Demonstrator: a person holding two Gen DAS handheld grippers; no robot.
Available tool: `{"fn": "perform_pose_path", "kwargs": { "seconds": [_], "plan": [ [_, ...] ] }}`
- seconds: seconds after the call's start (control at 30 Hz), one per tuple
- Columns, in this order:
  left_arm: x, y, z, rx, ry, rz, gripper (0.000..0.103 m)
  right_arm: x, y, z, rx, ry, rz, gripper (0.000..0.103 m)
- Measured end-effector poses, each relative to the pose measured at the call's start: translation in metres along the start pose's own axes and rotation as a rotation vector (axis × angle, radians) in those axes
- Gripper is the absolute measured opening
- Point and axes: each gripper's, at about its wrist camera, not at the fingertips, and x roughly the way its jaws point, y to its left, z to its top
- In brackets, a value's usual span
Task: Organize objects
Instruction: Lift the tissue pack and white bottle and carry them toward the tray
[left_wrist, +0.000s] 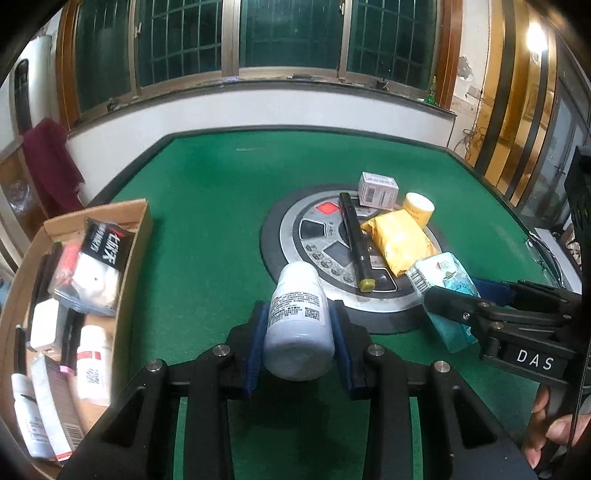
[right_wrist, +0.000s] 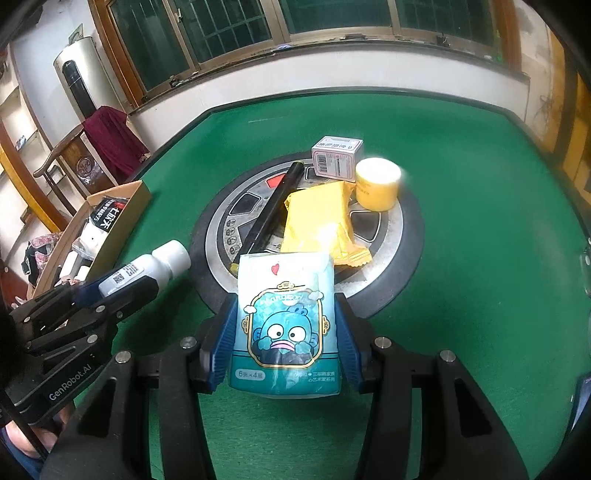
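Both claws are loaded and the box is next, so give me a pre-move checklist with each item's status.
1. Left claw shut on the white bottle: ok.
2. Right claw shut on the tissue pack: ok.
3. Both items lifted clear of the green table: cannot tell.
4. Free space in the cardboard box: not ok, it looks crowded.
5. Yellow packet, black tube outside the box: not ok.

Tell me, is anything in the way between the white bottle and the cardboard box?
Nothing visible. The left gripper holds the white bottle, and only bare green table lies between it and the cardboard box.
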Motion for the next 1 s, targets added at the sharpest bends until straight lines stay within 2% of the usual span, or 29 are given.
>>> {"fn": "perform_pose_path", "kwargs": {
  "seconds": [0.3, 0.57, 0.73, 1.0],
  "plan": [
    [-0.025, -0.003, 0.002, 0.007, -0.106, 0.066, 0.029, -0.005, -0.001, 0.001, 0.009, -0.015, 0.000, 0.048],
    [-0.050, 0.007, -0.005, -0.009, -0.156, 0.093, 0.029, -0.015, 0.007, 0.000, 0.023, -0.035, 0.016, 0.048],
    [-0.066, 0.019, -0.009, -0.023, -0.177, 0.097, 0.029, -0.020, 0.030, -0.006, 0.005, -0.044, 0.043, 0.048],
    [-0.100, 0.067, -0.012, -0.117, -0.227, 0.113, 0.030, -0.020, 0.079, -0.009, -0.050, -0.045, 0.090, 0.048]
  ]
}}
